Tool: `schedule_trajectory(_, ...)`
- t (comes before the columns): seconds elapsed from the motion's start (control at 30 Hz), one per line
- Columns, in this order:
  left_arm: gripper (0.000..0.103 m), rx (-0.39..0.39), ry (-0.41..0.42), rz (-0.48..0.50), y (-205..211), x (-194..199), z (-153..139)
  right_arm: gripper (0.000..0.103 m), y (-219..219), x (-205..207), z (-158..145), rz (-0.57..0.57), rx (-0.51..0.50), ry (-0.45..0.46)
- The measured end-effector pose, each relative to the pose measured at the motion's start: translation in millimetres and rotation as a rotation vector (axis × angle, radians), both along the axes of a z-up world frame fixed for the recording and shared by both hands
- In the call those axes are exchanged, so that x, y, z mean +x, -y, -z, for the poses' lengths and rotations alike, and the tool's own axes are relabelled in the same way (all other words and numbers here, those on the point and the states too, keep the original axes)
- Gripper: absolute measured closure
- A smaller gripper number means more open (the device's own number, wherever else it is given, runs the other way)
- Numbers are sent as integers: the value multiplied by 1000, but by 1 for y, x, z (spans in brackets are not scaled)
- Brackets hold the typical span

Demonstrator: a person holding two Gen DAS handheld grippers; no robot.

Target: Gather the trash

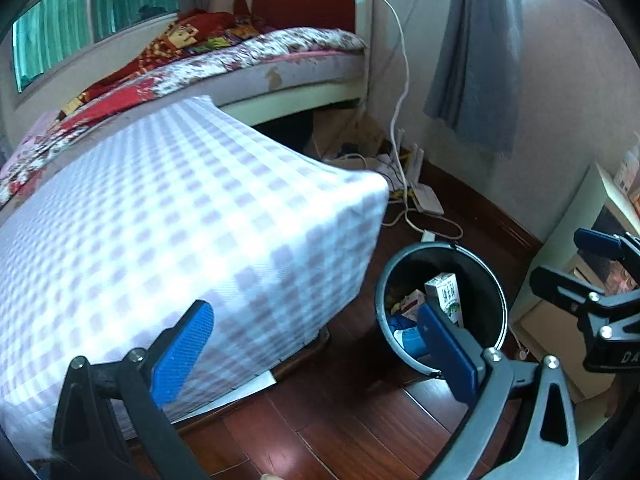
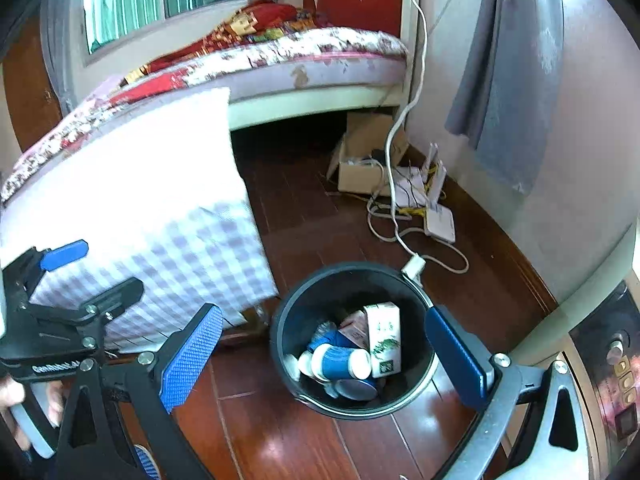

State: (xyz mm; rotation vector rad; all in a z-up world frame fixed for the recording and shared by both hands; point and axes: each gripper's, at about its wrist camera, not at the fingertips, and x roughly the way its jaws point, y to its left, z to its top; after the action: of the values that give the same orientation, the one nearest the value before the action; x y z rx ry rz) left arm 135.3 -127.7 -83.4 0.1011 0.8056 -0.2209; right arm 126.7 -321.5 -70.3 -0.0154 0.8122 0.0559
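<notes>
**Bin's filling up, both claws empty**

Starting at the left: a checkered cloth (image 2: pixel 152 216) covers what looks like a low table, its top bare of trash, which probably explains why nobody is reaching there. The left gripper (image 1: pixel 316 344) hangs spread wide with nothing between its fingers, near the table's corner. Next over, the right gripper (image 2: pixel 324 360) is also released and empty, hovering right above the black bin (image 2: pixel 288 320) on the dark wood floor (image 2: pixel 312 216). That spot fits a drop-off. The trash sits inside the bin: a white carton (image 2: pixel 384 336), a blue-and-white bottle (image 2: pixel 336 362), other scraps. Further right, white cables (image 2: pixel 400 200) and a cardboard box (image 2: pixel 360 160) lie by the wall under a grey curtain (image 2: pixel 508 80). A bed (image 2: pixel 320 56) stands behind.
</notes>
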Motion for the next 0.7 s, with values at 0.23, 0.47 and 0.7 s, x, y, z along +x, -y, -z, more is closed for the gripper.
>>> schedule_trajectory(0.23, 1, -6, 54, -41, -21, -21, -31, 1, -21, -14, -31, 23, 9, -3)
schedule_trajectory(0.47, 1, -3, 82, -48, -36, -43, -56, 1, -36, -38, -59, 34, 7, 20)
schedule_trajectory(0.7, 1, -31, 136, -65, -55, -74, -84, 1, -66, -75, -105, 30, -78, 134)
